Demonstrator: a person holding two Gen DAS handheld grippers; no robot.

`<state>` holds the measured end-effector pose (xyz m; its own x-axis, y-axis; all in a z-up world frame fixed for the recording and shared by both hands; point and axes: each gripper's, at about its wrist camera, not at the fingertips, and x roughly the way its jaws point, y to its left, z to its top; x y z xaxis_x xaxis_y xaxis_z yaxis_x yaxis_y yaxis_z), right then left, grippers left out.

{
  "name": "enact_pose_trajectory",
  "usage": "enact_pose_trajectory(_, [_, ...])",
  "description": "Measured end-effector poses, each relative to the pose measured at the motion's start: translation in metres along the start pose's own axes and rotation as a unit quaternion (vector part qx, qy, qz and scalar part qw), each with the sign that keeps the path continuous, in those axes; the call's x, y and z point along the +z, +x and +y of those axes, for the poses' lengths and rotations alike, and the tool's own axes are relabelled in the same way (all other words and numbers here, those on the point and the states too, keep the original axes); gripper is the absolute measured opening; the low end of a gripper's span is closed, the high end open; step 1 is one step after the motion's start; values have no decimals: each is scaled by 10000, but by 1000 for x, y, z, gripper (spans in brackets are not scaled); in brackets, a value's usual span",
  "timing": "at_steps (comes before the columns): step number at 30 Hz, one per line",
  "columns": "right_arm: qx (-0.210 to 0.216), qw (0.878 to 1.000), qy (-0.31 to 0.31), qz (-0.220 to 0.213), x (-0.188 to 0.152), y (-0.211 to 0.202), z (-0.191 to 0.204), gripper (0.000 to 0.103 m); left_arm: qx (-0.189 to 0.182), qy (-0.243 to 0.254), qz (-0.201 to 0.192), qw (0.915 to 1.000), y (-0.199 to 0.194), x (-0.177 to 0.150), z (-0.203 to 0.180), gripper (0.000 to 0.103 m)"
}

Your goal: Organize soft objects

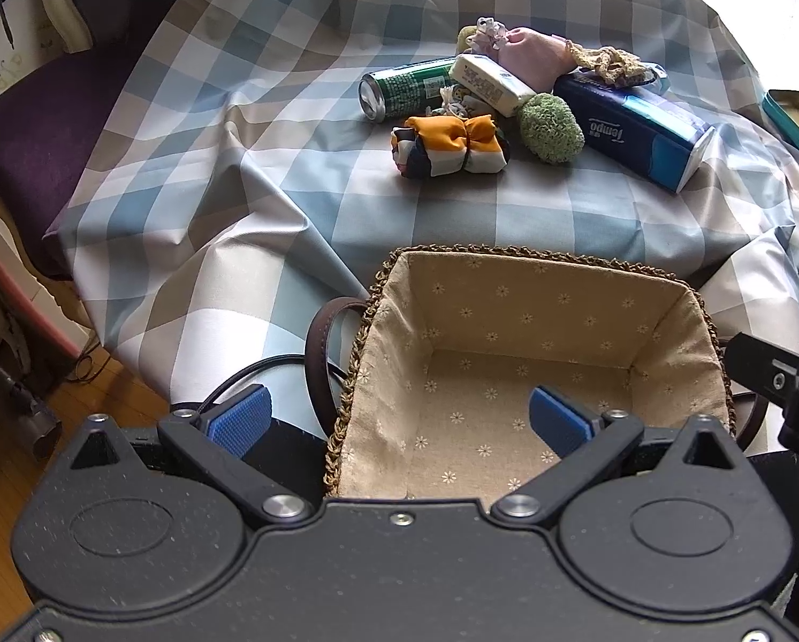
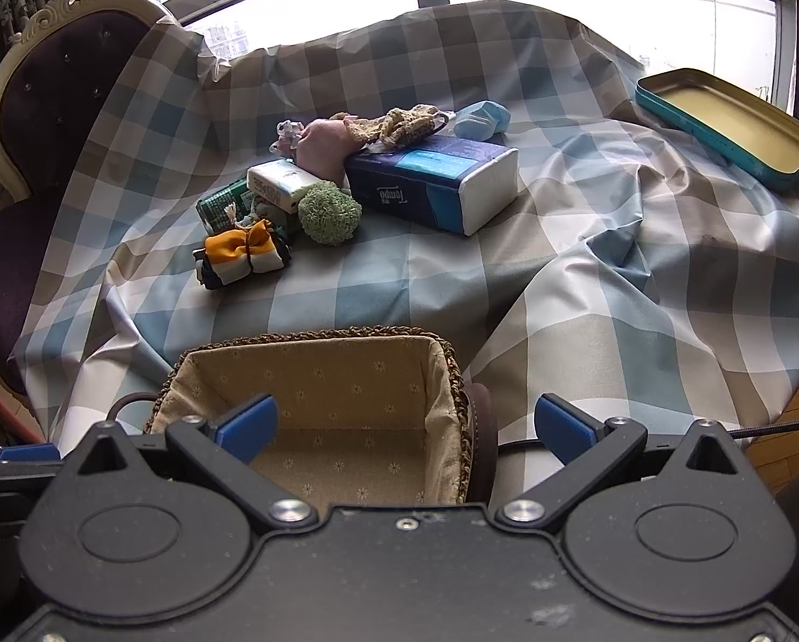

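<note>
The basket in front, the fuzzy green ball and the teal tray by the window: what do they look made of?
The basket seems woven from braided straw or seagrass, judging by its rim, with a matte beige floral cloth lining. The green ball looks like looped yarn or chenille, soft and nubbly. The teal tray appears to be thin painted metal: its golden inside has a dull sheen.

The right gripper (image 2: pixel 404 422) hangs with its blue pads spread wide over the near end of the fabric-lined woven basket (image 2: pixel 313 369). Beyond the basket, on the checked cloth (image 2: pixel 586 278), lie a tied orange-and-white cloth bundle (image 2: pixel 244 257), a green knitted ball (image 2: pixel 328 212) and a Tempo tissue pack (image 2: pixel 436 184). Far right of the basket sits a teal tin lid (image 2: pixel 725 123).
</note>
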<state>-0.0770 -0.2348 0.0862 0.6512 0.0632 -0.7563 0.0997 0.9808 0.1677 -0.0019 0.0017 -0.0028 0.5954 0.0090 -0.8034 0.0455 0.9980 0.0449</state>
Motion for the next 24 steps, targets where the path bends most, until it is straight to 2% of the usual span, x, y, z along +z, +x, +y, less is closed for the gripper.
enact_pose_trajectory(24, [3, 10000, 8, 20, -2, 0, 1, 103, -47, -30, 73, 10000, 3, -3, 0, 100])
